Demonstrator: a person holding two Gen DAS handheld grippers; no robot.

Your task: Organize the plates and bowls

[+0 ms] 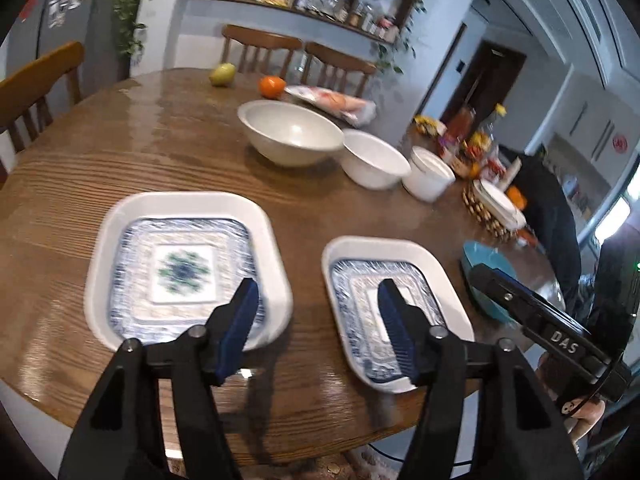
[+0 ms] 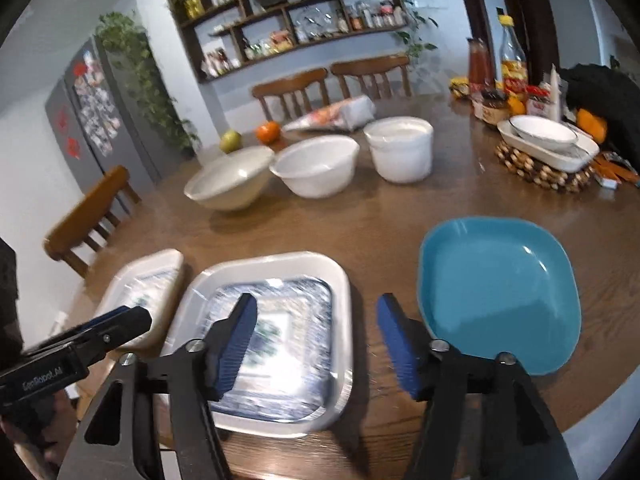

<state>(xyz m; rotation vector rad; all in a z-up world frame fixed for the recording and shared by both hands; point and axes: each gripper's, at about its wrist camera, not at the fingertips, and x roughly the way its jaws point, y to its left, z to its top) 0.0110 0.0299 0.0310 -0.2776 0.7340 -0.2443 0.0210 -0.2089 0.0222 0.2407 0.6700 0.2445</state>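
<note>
Two white square plates with blue patterns lie side by side on the wooden table, one on the left and one on the right. My left gripper hovers open above the gap between them, holding nothing. A teal square plate lies to the right of the patterned plate. My right gripper stands open over the strip of table between those two, also holding nothing. Three white bowls stand in a row further back.
A stack of white dishes rests on a woven trivet at the back right, beside bottles and jars. A pear, an orange and a wrapped packet lie at the far edge. Wooden chairs ring the table.
</note>
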